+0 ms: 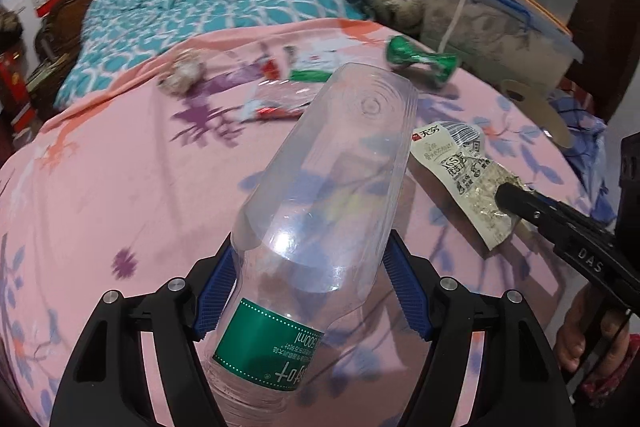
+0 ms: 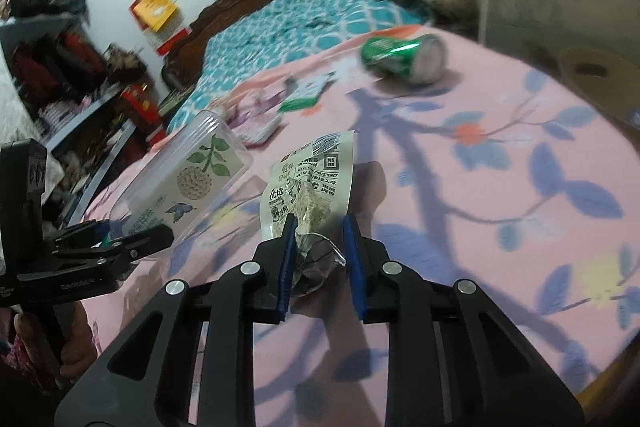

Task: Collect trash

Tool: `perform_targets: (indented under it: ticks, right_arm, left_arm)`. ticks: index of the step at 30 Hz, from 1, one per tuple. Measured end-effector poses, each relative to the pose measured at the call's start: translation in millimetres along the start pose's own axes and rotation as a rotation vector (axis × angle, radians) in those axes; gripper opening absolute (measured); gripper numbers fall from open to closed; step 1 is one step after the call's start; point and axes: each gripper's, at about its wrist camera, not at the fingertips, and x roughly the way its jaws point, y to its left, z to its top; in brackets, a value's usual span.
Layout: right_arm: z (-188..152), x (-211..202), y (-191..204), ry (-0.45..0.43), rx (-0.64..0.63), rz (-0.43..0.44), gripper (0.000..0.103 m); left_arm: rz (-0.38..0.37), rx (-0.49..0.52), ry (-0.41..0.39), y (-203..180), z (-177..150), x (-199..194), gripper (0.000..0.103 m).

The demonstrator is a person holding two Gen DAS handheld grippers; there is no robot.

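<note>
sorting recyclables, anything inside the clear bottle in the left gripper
The clear bottle looks empty: the pink sheet shows through its walls. Its green label hides part of the inside.

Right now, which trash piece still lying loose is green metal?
The can, crushed, on its side near the far edge; the bottle and wrapper are gripped.

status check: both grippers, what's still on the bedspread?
Left gripper shut on clear bottle. Right gripper on snack wrapper, grip unclear. Green can, more wrappers still on bedspread. Nothing blocking.
</note>
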Motion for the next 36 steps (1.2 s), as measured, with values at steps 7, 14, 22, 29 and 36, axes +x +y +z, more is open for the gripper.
perform_targets:
  ticks: [7,14,22,29,36]
  right_arm:
    - [8.0,-24.3,-45.9,-0.063,0.092,-0.052,0.026]
    - [26.0,-59.1,-109.3,-0.170,0.195,-0.145,0.026]
    - [53.6,-88.4,-204.8,-0.270,0.375,-0.224,0.026]
    - [84.8,-82.0,-268.2,-0.275,0.461,-0.295,0.031]
    - [83.3,-93.8,-286.8,-0.335,0.515,-0.334,0.067]
  left_arm:
    - [-0.107,0.131,-0.003,-60.6,38.8,17.3,0.067]
    - [-0.211,0.269,0.019,-140.5,87.8,49.2,0.067]
    - [-0.330,0.354,0.079,-237.8,153.5,100.6,0.067]
    - [-0.374,0.394,0.147,-316.0,196.9,153.6,0.069]
    - [-0.387,0.385,0.150,-339.1,207.6,168.5,0.075]
